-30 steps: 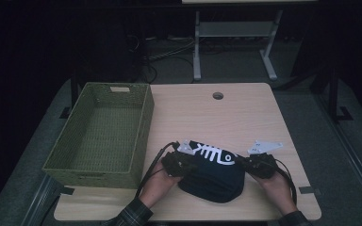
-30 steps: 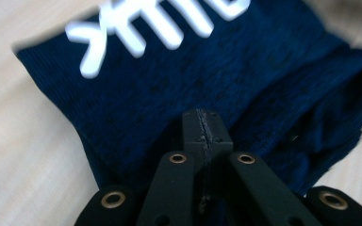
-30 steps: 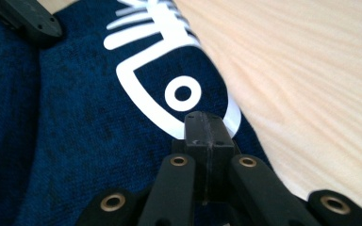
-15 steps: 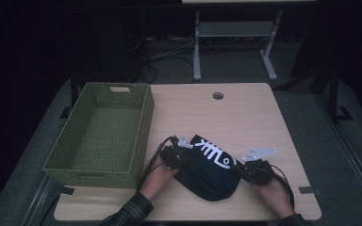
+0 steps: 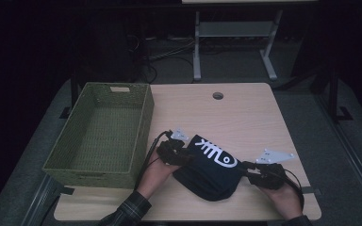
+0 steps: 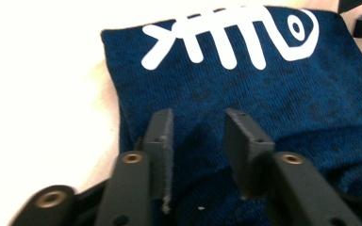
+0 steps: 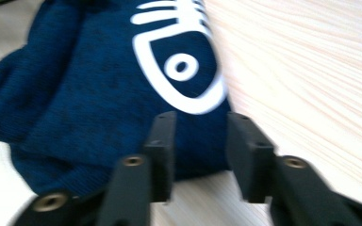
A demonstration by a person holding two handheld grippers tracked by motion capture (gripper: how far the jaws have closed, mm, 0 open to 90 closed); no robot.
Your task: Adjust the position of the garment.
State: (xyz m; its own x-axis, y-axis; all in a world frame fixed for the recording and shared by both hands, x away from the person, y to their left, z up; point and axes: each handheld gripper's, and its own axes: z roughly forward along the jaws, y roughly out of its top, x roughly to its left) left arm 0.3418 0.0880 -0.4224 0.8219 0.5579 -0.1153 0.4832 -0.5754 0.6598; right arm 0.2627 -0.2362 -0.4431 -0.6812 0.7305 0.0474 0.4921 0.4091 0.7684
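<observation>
Folded navy fish-bone garment lies lower centre; left gripper and right gripper, jaws just spread, could snag it, undoing the fold.

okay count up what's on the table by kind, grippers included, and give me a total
Dark blue folded cloth with a white fishbone print: 1
Green woven basket: 1
Hand-held grippers: 2, the left gripper and the right gripper, jaws just opened, one at each side of the cloth
Total: 4

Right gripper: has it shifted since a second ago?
Yes. The right gripper has slid toward the table's right near corner, off the blue cloth; its jaws have just been opening, with nothing pinched between them.
</observation>
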